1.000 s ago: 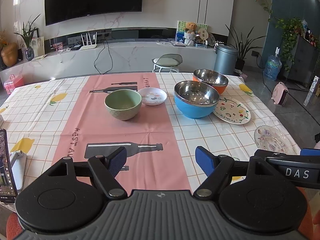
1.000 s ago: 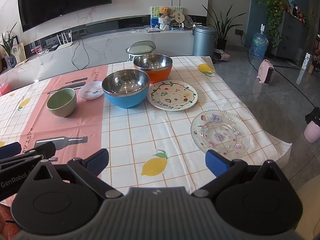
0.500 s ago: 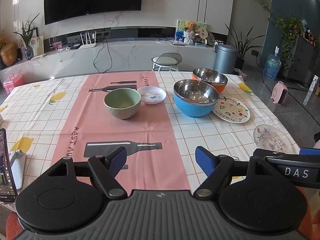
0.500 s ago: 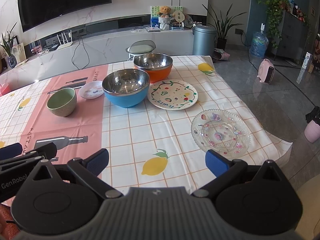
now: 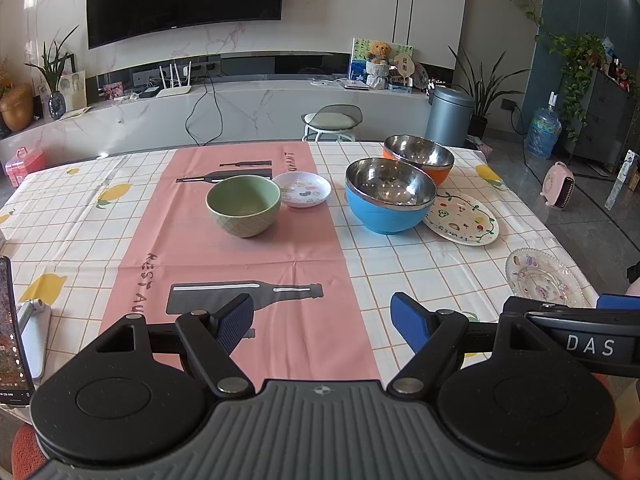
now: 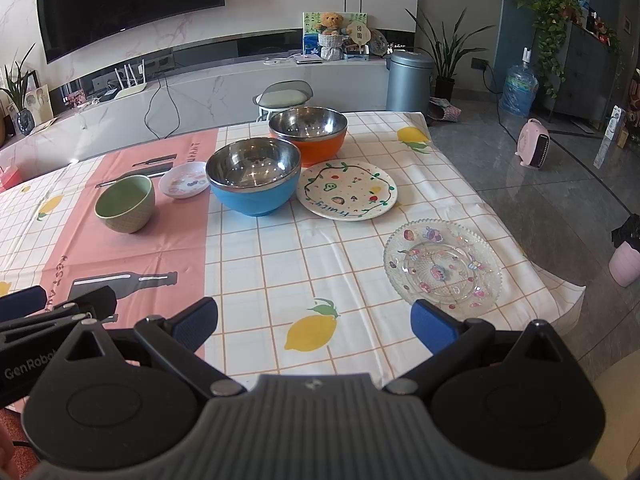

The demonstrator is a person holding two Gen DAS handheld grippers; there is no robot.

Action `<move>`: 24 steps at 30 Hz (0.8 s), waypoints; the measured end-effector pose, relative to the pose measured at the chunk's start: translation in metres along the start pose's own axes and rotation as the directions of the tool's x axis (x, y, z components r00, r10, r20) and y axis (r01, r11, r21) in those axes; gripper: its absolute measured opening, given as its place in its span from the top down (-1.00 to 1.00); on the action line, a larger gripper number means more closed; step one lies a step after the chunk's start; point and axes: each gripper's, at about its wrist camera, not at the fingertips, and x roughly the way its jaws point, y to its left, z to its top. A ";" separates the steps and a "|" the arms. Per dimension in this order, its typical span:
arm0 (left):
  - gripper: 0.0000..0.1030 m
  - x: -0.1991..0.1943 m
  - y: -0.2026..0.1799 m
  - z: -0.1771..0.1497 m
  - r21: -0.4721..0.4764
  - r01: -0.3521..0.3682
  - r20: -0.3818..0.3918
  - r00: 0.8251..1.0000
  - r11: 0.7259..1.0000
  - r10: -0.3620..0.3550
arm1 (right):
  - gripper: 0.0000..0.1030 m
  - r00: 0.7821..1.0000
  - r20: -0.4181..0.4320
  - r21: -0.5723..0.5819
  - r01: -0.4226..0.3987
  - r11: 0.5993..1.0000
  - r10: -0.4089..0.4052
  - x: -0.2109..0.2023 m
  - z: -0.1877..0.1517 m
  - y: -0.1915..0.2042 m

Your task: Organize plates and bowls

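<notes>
Nothing is being held yet: the left gripper [image 5: 322, 318] and right gripper [image 6: 314, 322] are both gaping empty. Ahead of the right one the glass plate [image 6: 442, 268] is lying nearest; reaching it looks like the next move, with bowls waiting farther ahead-left.

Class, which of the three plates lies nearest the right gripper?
The clear glass plate, near the table's right edge; the fruit-painted plate and small pink saucer lie farther back.

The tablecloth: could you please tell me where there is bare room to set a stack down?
Bare cloth lies between the green bowl and the left gripper, and between the blue bowl and the glass plate. The far right is crowded: blue bowl, orange bowl and fruit plate sit close together.
</notes>
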 end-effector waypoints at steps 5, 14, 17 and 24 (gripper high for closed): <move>-0.78 0.000 0.000 0.000 0.000 0.000 0.000 1.000 1.000 0.000 | -0.95 1.000 0.000 0.000 0.000 1.000 0.000 0.000 0.000 0.000; -0.78 0.002 0.002 0.000 -0.004 -0.001 -0.009 1.000 1.000 0.001 | -0.95 1.000 -0.009 -0.009 -0.007 1.000 0.007 0.002 -0.001 0.006; -0.78 0.006 0.007 0.002 -0.011 -0.012 -0.014 1.000 1.000 0.012 | -0.95 1.000 -0.010 -0.017 -0.015 1.000 0.014 0.003 0.001 0.006; -0.77 0.019 0.023 0.010 0.002 -0.075 0.024 0.997 0.997 0.075 | -0.95 0.999 0.006 -0.032 -0.047 0.998 0.047 0.016 0.012 0.010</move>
